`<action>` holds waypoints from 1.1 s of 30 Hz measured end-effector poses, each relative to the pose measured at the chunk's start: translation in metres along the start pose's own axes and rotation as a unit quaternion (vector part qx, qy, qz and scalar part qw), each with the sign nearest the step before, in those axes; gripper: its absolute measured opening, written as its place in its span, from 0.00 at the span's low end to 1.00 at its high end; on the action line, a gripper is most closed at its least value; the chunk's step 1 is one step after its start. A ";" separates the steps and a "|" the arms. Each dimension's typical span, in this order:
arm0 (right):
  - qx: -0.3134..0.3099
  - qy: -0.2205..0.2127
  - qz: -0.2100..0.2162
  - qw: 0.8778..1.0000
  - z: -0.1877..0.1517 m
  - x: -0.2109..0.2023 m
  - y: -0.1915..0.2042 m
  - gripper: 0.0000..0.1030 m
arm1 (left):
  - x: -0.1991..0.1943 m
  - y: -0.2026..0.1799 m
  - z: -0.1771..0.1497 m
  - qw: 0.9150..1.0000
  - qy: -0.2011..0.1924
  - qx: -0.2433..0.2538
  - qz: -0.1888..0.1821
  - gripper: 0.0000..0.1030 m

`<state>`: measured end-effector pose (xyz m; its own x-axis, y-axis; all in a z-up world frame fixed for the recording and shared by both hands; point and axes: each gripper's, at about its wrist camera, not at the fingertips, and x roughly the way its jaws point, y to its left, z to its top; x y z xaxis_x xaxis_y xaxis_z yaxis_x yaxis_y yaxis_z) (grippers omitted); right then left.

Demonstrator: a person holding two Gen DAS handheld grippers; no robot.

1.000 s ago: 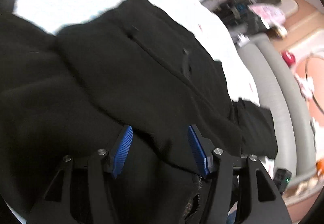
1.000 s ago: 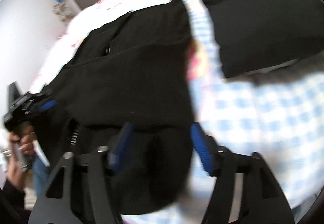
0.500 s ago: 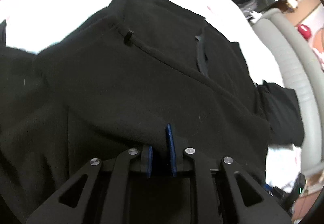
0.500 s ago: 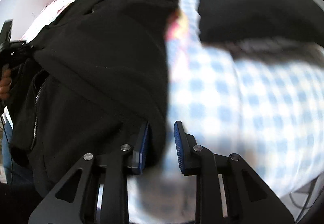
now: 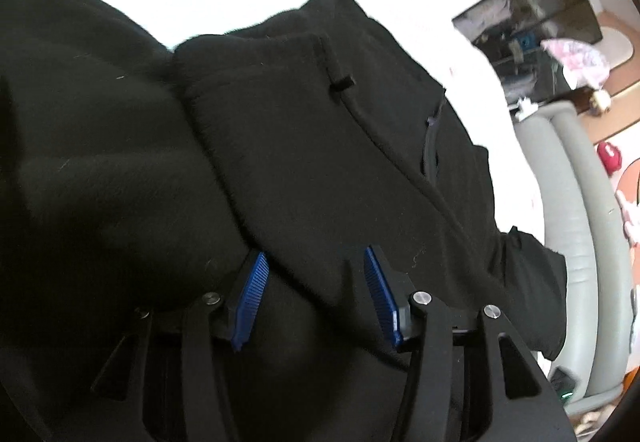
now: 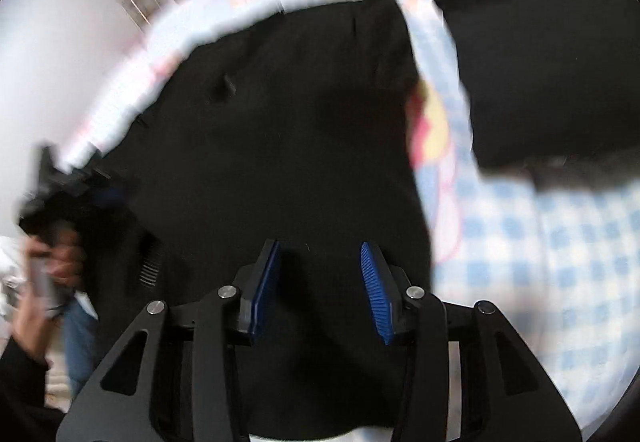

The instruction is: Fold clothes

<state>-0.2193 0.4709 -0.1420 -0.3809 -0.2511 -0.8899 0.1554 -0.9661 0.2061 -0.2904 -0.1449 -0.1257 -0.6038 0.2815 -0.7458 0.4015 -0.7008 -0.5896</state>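
Since a moment ago: both tools were pinched tight on black cloth half a second back, and now both sets of blue pads stand apart again.
Left tool (image 5: 316, 298): jaws opening as we watch; a folded edge of the black fleece jacket (image 5: 304, 146) runs down between the pads, but neither pad presses on it, so nothing is gripped.
Right tool (image 6: 320, 288): jaws opening too, spread over black cloth; the picture is smeared with motion, yet the gap on both sides of the pads is plain, so no pinch.
Jacket, where it lies: spread over the bed (image 6: 552, 242), filling most of both views; its near hem sits right under the two tools.
Jacket, details: a small hanging loop (image 5: 340, 84) shows on the upper layer, and a pocket zip (image 5: 430, 138) runs down the right side in the left wrist view.
Second black garment (image 6: 552, 66): lying folded on the bed to the right of the jacket, well apart from it, a strip of sheet between them.
Bedding: blue and white checks with red and yellow prints in the right wrist view; washed out to plain white in the left one.
Person's hand (image 6: 52, 270): at the far left edge of the right wrist view, wrapped round the handle of the other tool, blurred.
Bed frame (image 5: 576, 234): grey padded rail curving down the right side of the left wrist view.
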 end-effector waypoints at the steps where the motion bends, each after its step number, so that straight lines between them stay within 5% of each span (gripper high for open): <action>1: -0.016 0.003 -0.021 1.000 -0.015 0.001 -0.001 0.41 | -0.002 0.003 -0.002 1.000 0.002 0.004 -0.004 0.50; 6: 0.014 0.019 -0.011 1.000 -0.039 -0.024 -0.031 0.43 | -0.006 0.011 0.016 0.999 0.029 0.004 -0.041 0.51; 10: 0.005 -0.018 -0.028 0.999 -0.010 -0.038 -0.006 0.50 | 0.019 0.003 0.042 0.999 0.027 0.019 -0.016 0.49; 12: 0.031 -0.029 0.004 0.999 0.001 -0.039 -0.005 0.51 | 0.025 -0.006 0.052 0.999 0.024 0.026 0.001 0.37; 13: 0.042 -0.027 0.013 0.999 0.003 -0.037 -0.004 0.51 | 0.024 -0.015 0.056 0.999 0.020 0.044 0.022 0.17; 15: 0.058 -0.024 0.030 0.998 0.003 -0.034 0.001 0.51 | 0.008 -0.037 0.056 0.993 -0.018 0.105 0.059 0.13; 19: 0.065 -0.012 0.052 0.996 0.007 -0.009 0.025 0.54 | -0.027 -0.102 0.030 0.969 -0.061 0.233 0.062 0.10; 23: 0.059 0.008 0.060 0.996 -0.001 0.003 0.026 0.55 | -0.027 -0.165 -0.036 0.937 -0.026 0.347 0.015 0.10; 26: 0.067 -0.002 0.068 0.995 0.005 0.002 0.026 0.55 | -0.001 -0.181 -0.097 0.905 0.034 0.424 0.006 0.12; 29: 0.085 -0.030 0.078 0.993 0.016 -0.004 0.026 0.55 | 0.038 -0.179 -0.144 0.860 0.099 0.490 0.099 0.25; 31: 0.093 -0.060 0.086 0.990 0.024 -0.015 0.028 0.55 | 0.034 -0.179 -0.166 0.828 0.081 0.535 0.147 0.32; 33: 0.086 -0.085 0.097 0.988 0.034 -0.022 0.035 0.59 | 0.013 -0.176 -0.166 0.838 0.069 0.527 0.121 0.48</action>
<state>-0.2365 0.4407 -0.1013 -0.5097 -0.4253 -0.7478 0.0892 -0.8907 0.4457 -0.2547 0.0909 -0.0829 -0.4780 0.0705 -0.8755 -0.3749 -0.9178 0.1307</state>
